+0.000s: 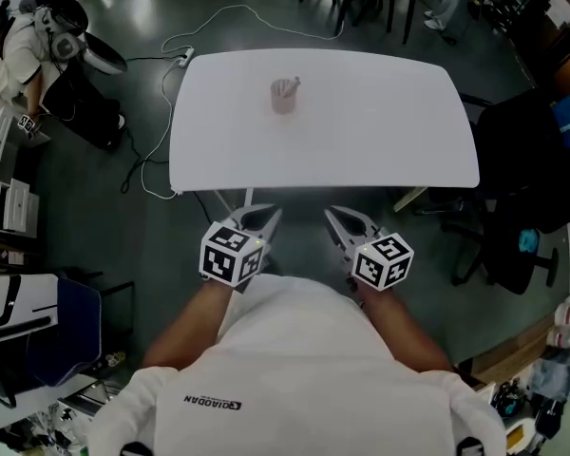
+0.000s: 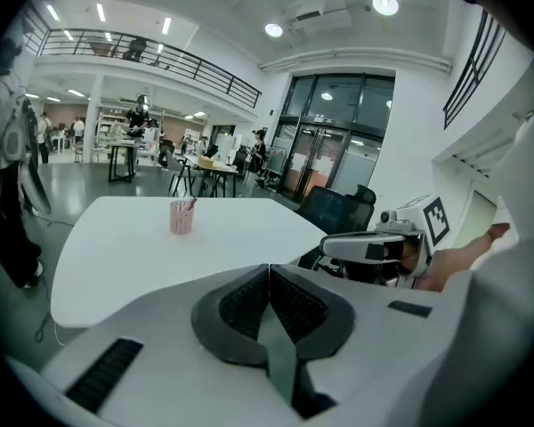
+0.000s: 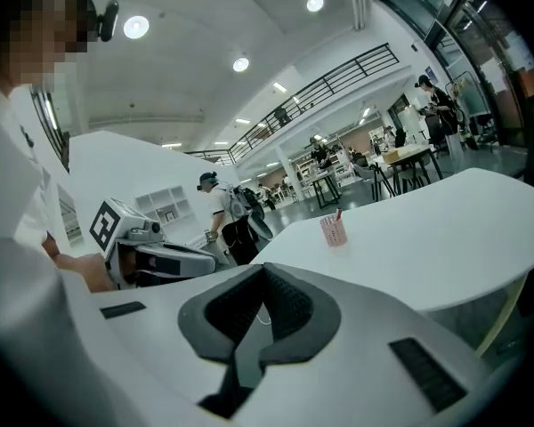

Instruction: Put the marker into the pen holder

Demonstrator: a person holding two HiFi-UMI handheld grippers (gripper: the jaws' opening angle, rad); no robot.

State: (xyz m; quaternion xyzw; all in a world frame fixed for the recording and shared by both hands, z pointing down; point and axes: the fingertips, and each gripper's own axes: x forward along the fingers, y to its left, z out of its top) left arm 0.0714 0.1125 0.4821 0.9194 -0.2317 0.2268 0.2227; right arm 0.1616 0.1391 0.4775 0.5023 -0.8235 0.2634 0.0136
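A pink pen holder (image 1: pixel 284 96) stands on the far half of the white table (image 1: pixel 380 131), with a marker (image 1: pixel 293 85) sticking out of its top. Both grippers hang in front of the table's near edge, close to the person's body. My left gripper (image 1: pixel 270 216) is shut with nothing in it, and so is my right gripper (image 1: pixel 333 216). In the left gripper view the shut left gripper (image 2: pixel 269 269) points toward the holder (image 2: pixel 182 218), far off. The right gripper view shows the right gripper (image 3: pixel 265 270) shut and empty, and the holder (image 3: pixel 334 231) well beyond it.
A black office chair (image 1: pixel 518 160) stands at the table's right end. A white cable and power strip (image 1: pixel 183 60) lie on the floor at the far left corner. A person (image 1: pixel 24 50) bends over at the far left; shelves (image 1: pixel 5 202) line the left side.
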